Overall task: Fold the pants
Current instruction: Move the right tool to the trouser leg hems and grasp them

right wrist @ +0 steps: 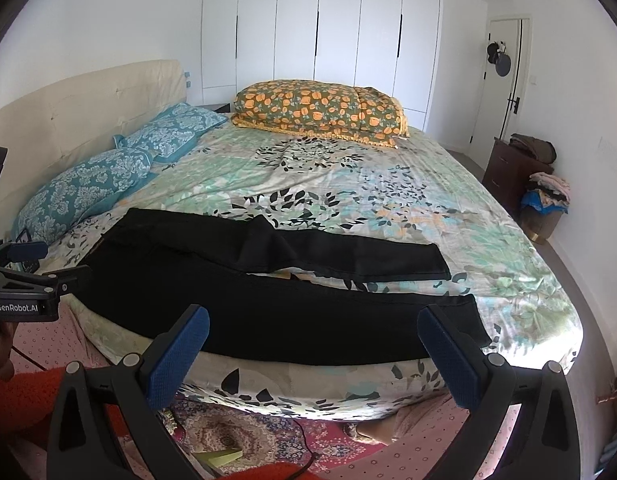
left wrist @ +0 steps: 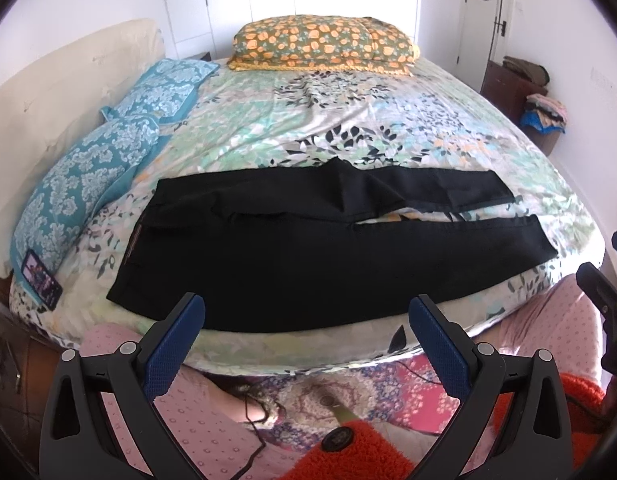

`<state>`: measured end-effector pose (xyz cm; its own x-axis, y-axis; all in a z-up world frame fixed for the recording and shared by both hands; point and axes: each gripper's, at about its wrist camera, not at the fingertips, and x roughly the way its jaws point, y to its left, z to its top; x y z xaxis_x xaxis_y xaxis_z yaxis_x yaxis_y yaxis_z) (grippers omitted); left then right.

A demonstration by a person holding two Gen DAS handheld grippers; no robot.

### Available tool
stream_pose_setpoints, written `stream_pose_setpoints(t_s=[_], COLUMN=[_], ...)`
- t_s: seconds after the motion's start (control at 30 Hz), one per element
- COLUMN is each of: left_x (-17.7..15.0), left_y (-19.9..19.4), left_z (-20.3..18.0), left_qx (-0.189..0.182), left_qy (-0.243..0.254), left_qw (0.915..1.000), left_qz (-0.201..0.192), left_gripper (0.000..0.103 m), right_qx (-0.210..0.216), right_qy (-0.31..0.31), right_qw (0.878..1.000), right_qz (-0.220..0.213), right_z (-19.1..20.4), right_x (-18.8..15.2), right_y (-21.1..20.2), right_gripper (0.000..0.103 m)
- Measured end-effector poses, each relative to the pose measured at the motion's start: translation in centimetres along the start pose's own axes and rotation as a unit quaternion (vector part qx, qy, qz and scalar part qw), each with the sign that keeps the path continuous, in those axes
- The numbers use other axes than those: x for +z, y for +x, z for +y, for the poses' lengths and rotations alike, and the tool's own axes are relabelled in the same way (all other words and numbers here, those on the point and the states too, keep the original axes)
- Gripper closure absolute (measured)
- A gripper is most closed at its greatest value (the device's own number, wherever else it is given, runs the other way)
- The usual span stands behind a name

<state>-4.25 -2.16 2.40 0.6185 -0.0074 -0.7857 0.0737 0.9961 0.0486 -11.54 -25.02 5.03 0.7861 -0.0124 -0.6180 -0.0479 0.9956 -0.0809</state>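
Black pants [left wrist: 292, 248] lie spread flat along the near edge of the bed, waistband at the left, both legs running right with a narrow gap between them. The right wrist view shows the same pants [right wrist: 268, 304]. My left gripper [left wrist: 306, 312] hangs open just short of the near edge, in front of the pants' middle, nothing between its blue pads. My right gripper [right wrist: 314, 324] is open too, held before the near leg, empty. The left gripper [right wrist: 24, 276] also shows at that view's left edge, and part of the right gripper's body [left wrist: 606, 308] at the right edge of the left wrist view.
The bed [left wrist: 348, 120] carries a floral sheet, two teal pillows [left wrist: 88, 168] by the headboard at left and a folded orange floral quilt [left wrist: 324, 46] at the far side. A phone [left wrist: 42, 282] lies near the left corner. A dark cabinet with clothes [right wrist: 524, 164] stands at right.
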Motion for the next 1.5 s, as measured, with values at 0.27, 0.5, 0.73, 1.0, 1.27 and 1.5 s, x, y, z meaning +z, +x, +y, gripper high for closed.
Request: stream_pose_setpoints(t_s=[0.27, 0.5, 0.73, 1.0, 1.27, 1.5], left_x=[0.8, 3.9, 6.1, 4.4, 4.3, 4.5], left_y=[0.6, 3.8, 7.9, 11.4, 14.2, 16.8], left_z=[-0.9, -0.6, -0.6, 1.8, 3.8, 2.3], left_qx=[-0.018, -0.07, -0.078, -0.031, 0.001, 0.005], left_qy=[0.033, 0.031, 0.004, -0.029, -0.094, -0.069], left_qw=[0.9993, 0.997, 0.9969, 0.9983, 0.9913, 0.9893], left_qz=[-0.003, -0.01, -0.005, 0.04, 0.091, 0.128], left_gripper=[0.001, 0.001, 0.001, 0.001, 0.001, 0.001], right_qx=[0.028, 0.067, 0.152, 0.055, 0.049, 0.049], right_qy=[0.004, -0.016, -0.024, 0.035, 0.141, 0.107], right_qw=[1.0, 0.997, 0.988, 0.978, 0.928, 0.922], right_qz=[0.01, 0.038, 0.003, 0.197, 0.34, 0.369], right_z=[0.3, 1.3, -5.0, -24.9, -33.3, -32.8], right_x=[0.2, 1.5, 5.4, 10.2, 8.7, 8.1], right_y=[1.7, 5.2, 12.0, 32.8, 46.8, 50.9], right_gripper=[0.0, 0.0, 0.0, 0.001, 0.027, 0.067])
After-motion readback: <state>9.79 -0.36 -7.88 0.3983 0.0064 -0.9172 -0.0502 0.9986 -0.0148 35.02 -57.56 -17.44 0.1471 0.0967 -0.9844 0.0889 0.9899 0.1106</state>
